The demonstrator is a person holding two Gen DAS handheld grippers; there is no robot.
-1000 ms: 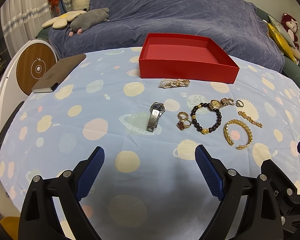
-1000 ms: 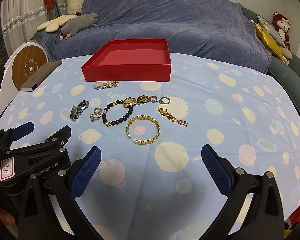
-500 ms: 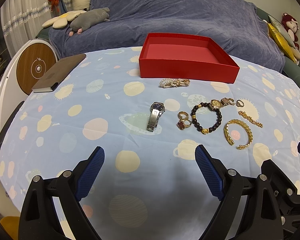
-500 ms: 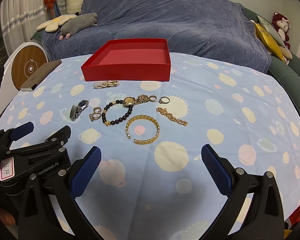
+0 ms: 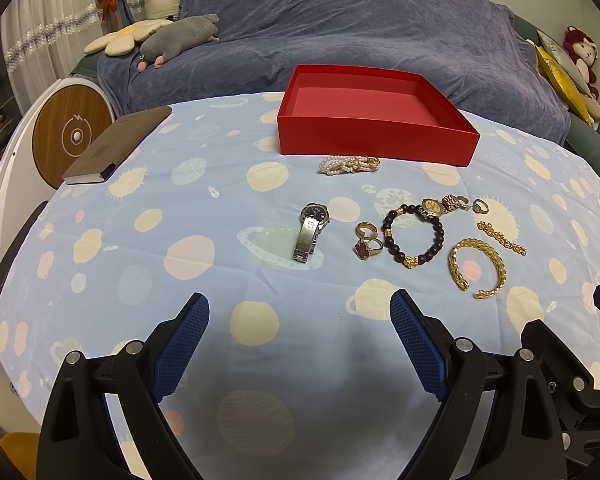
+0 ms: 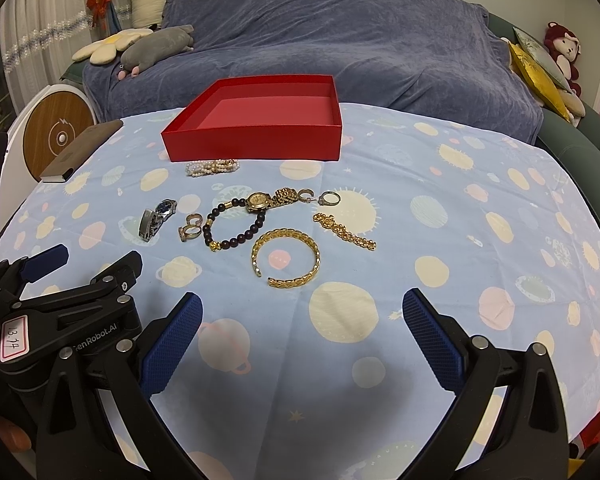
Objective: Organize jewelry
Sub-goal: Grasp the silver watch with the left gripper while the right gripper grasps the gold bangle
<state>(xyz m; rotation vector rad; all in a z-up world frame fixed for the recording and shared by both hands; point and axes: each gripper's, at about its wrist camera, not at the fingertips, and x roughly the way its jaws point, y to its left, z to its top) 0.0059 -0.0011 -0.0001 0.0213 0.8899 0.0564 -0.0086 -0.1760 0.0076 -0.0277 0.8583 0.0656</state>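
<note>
An empty red box (image 5: pixel 376 120) (image 6: pixel 260 124) stands at the far side of the table. In front of it lie a pearl bracelet (image 5: pixel 349 165) (image 6: pixel 212 167), a silver watch (image 5: pixel 310 232) (image 6: pixel 156 218), two rings (image 5: pixel 367 239) (image 6: pixel 191 227), a dark bead bracelet (image 5: pixel 414 236) (image 6: pixel 236 226), a gold watch (image 5: pixel 440 205) (image 6: pixel 270 199), a gold bangle (image 5: pixel 477 268) (image 6: pixel 286 258) and a gold chain (image 5: pixel 501 237) (image 6: pixel 345 232). My left gripper (image 5: pixel 299 336) hangs open near the table's front edge, well short of the silver watch. My right gripper (image 6: pixel 302 330) is open too, short of the bangle.
A brown notebook (image 5: pixel 118 145) lies at the table's left edge, beside a round white and wood device (image 5: pixel 74 132). A sofa under a blue cover (image 5: pixel 340 32) with plush toys stands behind the table. The planet-patterned tablecloth (image 6: pixel 460 216) spreads bare to the right.
</note>
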